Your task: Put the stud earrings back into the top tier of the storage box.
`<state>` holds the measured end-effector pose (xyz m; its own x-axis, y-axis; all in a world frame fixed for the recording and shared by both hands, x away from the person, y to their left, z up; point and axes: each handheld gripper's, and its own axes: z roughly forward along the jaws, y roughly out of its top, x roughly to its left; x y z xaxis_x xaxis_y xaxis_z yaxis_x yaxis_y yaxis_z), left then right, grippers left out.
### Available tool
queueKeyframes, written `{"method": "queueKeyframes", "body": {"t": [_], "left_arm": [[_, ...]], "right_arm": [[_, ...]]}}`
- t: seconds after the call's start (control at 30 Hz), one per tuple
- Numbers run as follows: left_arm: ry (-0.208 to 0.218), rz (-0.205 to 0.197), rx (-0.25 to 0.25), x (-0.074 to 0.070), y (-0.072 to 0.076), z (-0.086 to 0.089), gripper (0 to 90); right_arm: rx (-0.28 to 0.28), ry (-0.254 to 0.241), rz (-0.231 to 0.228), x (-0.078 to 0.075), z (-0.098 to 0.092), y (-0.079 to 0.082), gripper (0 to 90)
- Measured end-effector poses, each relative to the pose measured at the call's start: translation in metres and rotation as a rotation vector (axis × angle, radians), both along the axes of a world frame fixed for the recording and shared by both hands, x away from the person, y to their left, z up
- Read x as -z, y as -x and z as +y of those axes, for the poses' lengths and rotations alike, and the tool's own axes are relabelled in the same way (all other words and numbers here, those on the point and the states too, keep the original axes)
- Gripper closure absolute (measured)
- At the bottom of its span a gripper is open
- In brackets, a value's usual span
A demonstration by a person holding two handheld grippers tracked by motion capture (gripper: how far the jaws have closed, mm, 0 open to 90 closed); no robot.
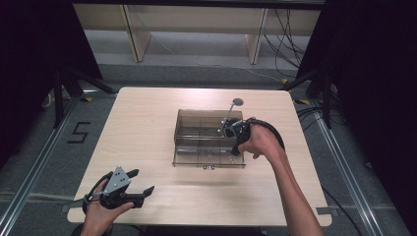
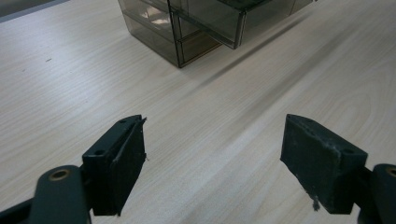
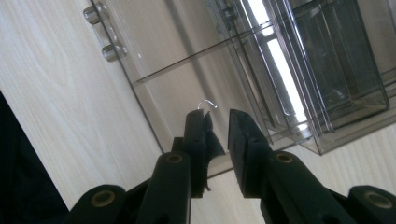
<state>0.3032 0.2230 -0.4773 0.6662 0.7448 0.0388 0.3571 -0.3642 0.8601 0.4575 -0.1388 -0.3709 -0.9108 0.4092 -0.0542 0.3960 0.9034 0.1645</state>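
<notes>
A smoky see-through drawer box [image 1: 196, 118] stands in the middle of the table, its bottom drawer [image 1: 196, 158] pulled toward me. My right gripper [image 1: 236, 153] points down into the drawer's right end. In the right gripper view its jaws [image 3: 217, 116] stand a narrow gap apart with nothing between the pads. A small bent wire hook [image 3: 207, 103] lies just off the left jaw's tip, on the drawer's floor [image 3: 159, 56]. My left gripper [image 1: 142, 181] rests near the table's front left corner. It is wide open and holds nothing [image 2: 212, 154].
The drawer's handle [image 3: 100, 32] faces the table's front edge. A grey rod with a round disc [image 1: 237, 102] sticks up behind the box. The box's corner [image 2: 205, 23] lies well ahead of the left gripper, with bare wood between. Table legs and cables are beyond the table.
</notes>
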Motion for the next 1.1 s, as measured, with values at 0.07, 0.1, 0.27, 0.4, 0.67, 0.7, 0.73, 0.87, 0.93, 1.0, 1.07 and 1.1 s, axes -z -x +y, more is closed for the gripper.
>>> {"method": "queueKeyframes", "body": {"t": [0.07,0.1,0.27,0.4,0.67,0.7,0.73,0.87,0.93,1.0,1.07,1.1], "left_arm": [[-0.004,0.001,0.004,0.000,0.000,0.001,21.3],[0.003,0.001,-0.003,0.000,-0.001,0.001,21.3],[0.002,0.002,0.007,0.001,0.000,0.000,21.3],[0.000,0.002,0.001,0.001,-0.001,0.000,21.4],[-0.013,0.003,0.007,0.002,-0.001,-0.001,21.3],[-0.016,0.005,0.000,0.002,-0.001,-0.001,21.3],[-0.013,0.004,0.008,0.002,0.000,-0.002,21.2],[-0.023,0.004,0.005,0.002,0.000,-0.002,21.4],[-0.014,0.003,0.007,0.002,0.000,-0.002,21.1],[-0.023,0.000,-0.001,0.002,0.000,-0.002,21.2],[-0.022,0.001,0.005,0.003,0.000,-0.003,21.2],[-0.027,0.001,0.008,0.003,0.000,-0.003,21.2]], "right_arm": [[0.023,0.002,0.004,-0.004,-0.005,0.006,77.1],[0.023,0.002,0.004,-0.004,-0.005,0.006,77.1],[0.046,-0.030,0.004,-0.008,-0.016,0.014,75.2],[0.070,-0.054,-0.005,-0.008,-0.030,0.020,70.8],[0.146,-0.147,-0.042,-0.005,-0.055,0.032,56.2],[0.154,-0.162,-0.044,-0.004,-0.059,0.033,54.8],[0.160,-0.178,-0.045,-0.004,-0.062,0.034,53.3],[0.190,-0.222,-0.060,-0.003,-0.073,0.039,47.1],[0.202,-0.246,-0.068,-0.002,-0.077,0.042,44.2],[0.226,-0.277,-0.066,-0.001,-0.080,0.046,41.8],[0.230,-0.304,-0.078,0.002,-0.084,0.051,38.5],[0.230,-0.304,-0.078,0.002,-0.084,0.051,38.5]]}}
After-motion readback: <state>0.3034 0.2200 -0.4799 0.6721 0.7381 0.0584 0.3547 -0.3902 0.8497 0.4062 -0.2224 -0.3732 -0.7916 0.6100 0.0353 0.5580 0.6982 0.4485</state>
